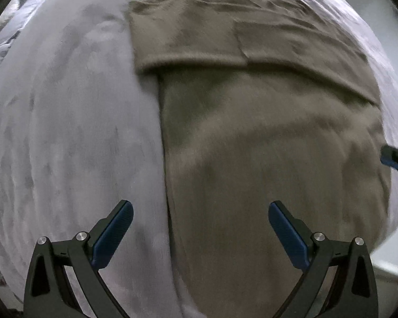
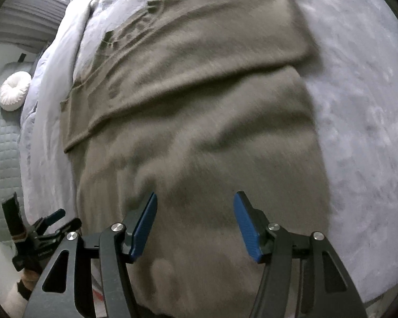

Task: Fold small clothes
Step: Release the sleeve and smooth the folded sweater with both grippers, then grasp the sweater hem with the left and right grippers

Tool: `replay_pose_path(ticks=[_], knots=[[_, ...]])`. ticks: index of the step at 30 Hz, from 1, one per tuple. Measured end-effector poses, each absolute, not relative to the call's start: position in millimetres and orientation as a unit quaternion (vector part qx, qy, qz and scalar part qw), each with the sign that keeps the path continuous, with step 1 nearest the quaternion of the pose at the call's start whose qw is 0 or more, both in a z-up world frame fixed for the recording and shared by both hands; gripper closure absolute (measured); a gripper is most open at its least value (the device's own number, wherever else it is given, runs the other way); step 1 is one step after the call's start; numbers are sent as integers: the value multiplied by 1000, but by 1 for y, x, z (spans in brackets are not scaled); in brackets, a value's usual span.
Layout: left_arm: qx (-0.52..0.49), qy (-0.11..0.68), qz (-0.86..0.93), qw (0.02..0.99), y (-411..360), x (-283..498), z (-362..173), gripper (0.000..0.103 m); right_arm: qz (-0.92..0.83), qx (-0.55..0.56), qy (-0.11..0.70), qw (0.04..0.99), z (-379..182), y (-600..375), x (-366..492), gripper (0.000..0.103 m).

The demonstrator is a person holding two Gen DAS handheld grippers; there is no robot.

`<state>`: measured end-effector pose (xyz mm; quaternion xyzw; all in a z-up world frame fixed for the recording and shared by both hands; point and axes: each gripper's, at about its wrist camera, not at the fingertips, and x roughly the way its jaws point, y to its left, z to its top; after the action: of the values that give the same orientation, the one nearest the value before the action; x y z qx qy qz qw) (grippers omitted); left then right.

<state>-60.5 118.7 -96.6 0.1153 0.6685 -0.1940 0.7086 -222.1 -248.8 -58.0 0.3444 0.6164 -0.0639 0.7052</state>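
Note:
An olive-brown T-shirt (image 1: pixel 265 137) lies flat on a pale grey bedcover (image 1: pixel 74 122), its sleeves folded in across the upper part. My left gripper (image 1: pixel 200 228) is open and empty, hovering over the shirt's left edge near its lower end. In the right wrist view the same shirt (image 2: pixel 199 122) fills the middle, and my right gripper (image 2: pixel 195 225) is open and empty above the shirt's lower part. The right gripper's blue tip (image 1: pixel 395 159) shows at the right edge of the left wrist view. The left gripper (image 2: pixel 45 228) shows at the lower left of the right wrist view.
The bedcover (image 2: pixel 363 132) extends to the right of the shirt. A white round cushion (image 2: pixel 14 91) lies on a quilted grey surface (image 2: pixel 2 159) left of the bed. Bunched bedding (image 2: pixel 74 8) lies at the far end.

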Motion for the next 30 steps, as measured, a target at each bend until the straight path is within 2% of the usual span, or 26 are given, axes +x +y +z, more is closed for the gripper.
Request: replay_pose_path(ticks=[12,17,25,30], knots=[[115,723,-276,623,167,-126,-112,1,-70,357,652,665,-65,-269,-297,39],[131,726,-314,597,156,-138,-112,1,-93,368,658,651,-66,-274,-336,39],[129,742,-345,560,127,-160,-114,1,-112,444,634,623,-84,-267,-390,39],[109,741,-329,575,140,-161,-105,1,-75,461,639,612,-99,-251,-397,39]])
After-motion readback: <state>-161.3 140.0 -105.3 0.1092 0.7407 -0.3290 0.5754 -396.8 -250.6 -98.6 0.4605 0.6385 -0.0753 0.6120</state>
